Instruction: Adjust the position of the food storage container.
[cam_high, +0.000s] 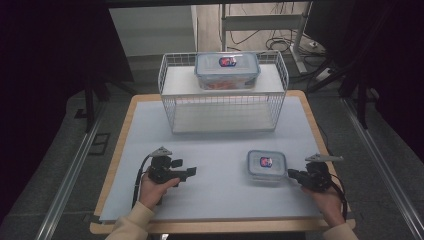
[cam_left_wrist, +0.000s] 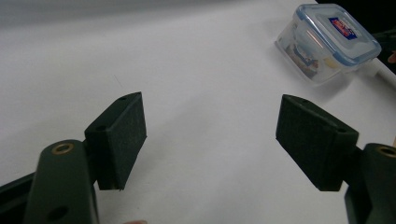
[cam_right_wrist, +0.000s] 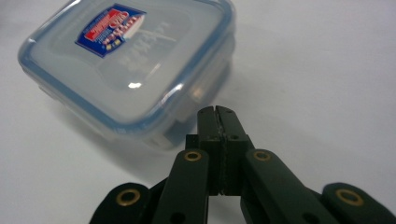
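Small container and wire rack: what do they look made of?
Small container: clear, glossy plastic, likely; the contents show through its walls and the blue-rimmed lid catches a highlight. Wire rack: thin white rods in a grid, probably coated metal, though the finish leaves that open.

small box label (cam_right_wrist: 111, 29): print blurred, unreadable
small box contents (cam_left_wrist: 306, 58): seen through the clear wall, too blurred to name
small box (cam_right_wrist: 126, 70): top-left corner cut by the frame edge in right gripper view
large box (cam_high: 227, 70): orange contents behind the basket (cam_high: 223, 107) wires, could not tell what
right gripper (cam_high: 294, 175): jaw tips too small in high view to judge
left gripper (cam_left_wrist: 210, 135): both arms cut off at the bottom edge
forearms: cut off at the bottom edge in high view
desk (cam_high: 210, 195): near edge partly hidden by the sleeves
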